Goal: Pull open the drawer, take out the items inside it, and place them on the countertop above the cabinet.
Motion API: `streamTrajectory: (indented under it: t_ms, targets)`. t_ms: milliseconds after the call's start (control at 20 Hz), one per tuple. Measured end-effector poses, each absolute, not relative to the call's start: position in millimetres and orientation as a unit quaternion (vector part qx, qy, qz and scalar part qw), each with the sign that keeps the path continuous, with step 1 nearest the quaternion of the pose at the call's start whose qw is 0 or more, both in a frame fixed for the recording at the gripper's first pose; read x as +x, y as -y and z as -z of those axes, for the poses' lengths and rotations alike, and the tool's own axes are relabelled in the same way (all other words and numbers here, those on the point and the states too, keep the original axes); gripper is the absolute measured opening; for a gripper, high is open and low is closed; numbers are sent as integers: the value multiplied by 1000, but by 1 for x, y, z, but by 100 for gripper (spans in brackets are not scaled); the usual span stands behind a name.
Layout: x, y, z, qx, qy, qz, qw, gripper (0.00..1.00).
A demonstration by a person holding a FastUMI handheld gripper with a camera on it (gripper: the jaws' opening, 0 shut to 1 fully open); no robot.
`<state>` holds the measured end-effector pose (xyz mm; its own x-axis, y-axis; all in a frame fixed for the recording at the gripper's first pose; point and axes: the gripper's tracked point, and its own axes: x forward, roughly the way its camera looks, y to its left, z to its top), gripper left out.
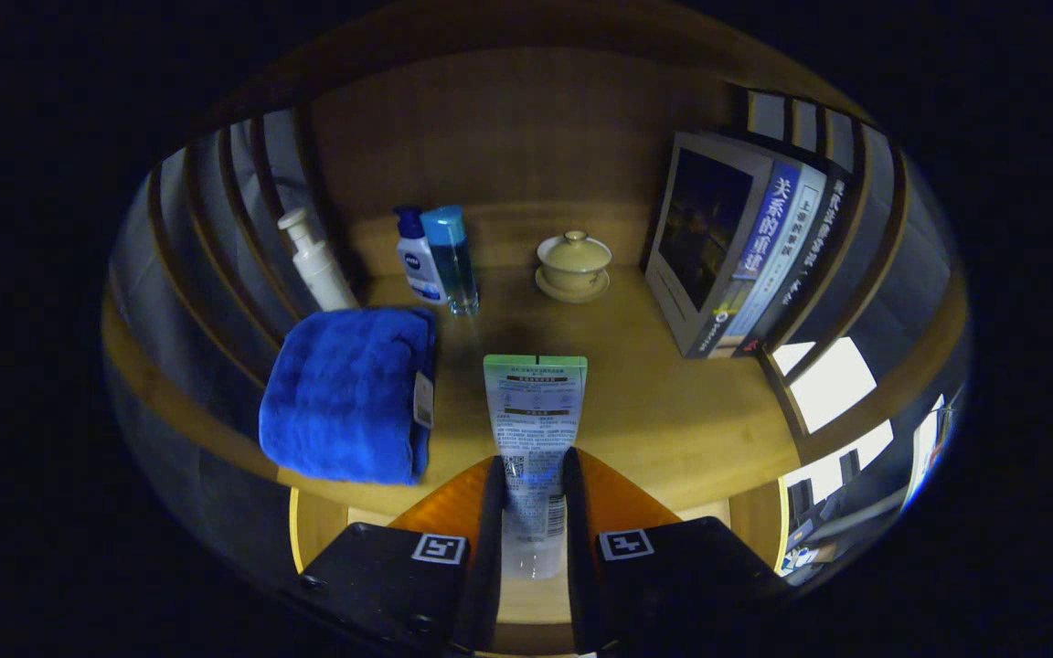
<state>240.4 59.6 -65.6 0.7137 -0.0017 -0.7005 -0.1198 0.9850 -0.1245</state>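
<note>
The tongs (534, 475) carry square black-and-white markers on dark blocks.

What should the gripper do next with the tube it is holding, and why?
Probably lower the tube onto the bare countertop just ahead and then open. The gripper has both fingers pressed on it, and its far end sits over the wood beside the blue towel, so it looks ready to be set down.

Tube (534, 416) between hand-held gripper (532, 475) fingers, towel (344, 393) left, books (737, 256) right, bottles (440, 256) behind
</note>
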Motion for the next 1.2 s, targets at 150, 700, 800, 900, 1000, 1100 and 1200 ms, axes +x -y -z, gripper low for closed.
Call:
streamTrajectory:
  t_ms: [150, 700, 800, 900, 1000, 1100, 1200]
  targets:
    - [273, -64, 74, -87, -361, -25, 928, 39]
    - [290, -73, 91, -69, -335, -26, 939, 59]
    - [284, -70, 78, -74, -311, -26, 947, 69]
    - [271, -66, 69, -79, -286, -25, 955, 79]
    - [254, -68, 59, -71, -258, -28, 963, 85]
    - [232, -65, 51, -63, -234, -26, 970, 93]
    - [215, -59, 43, -51, -207, -22, 977, 100]
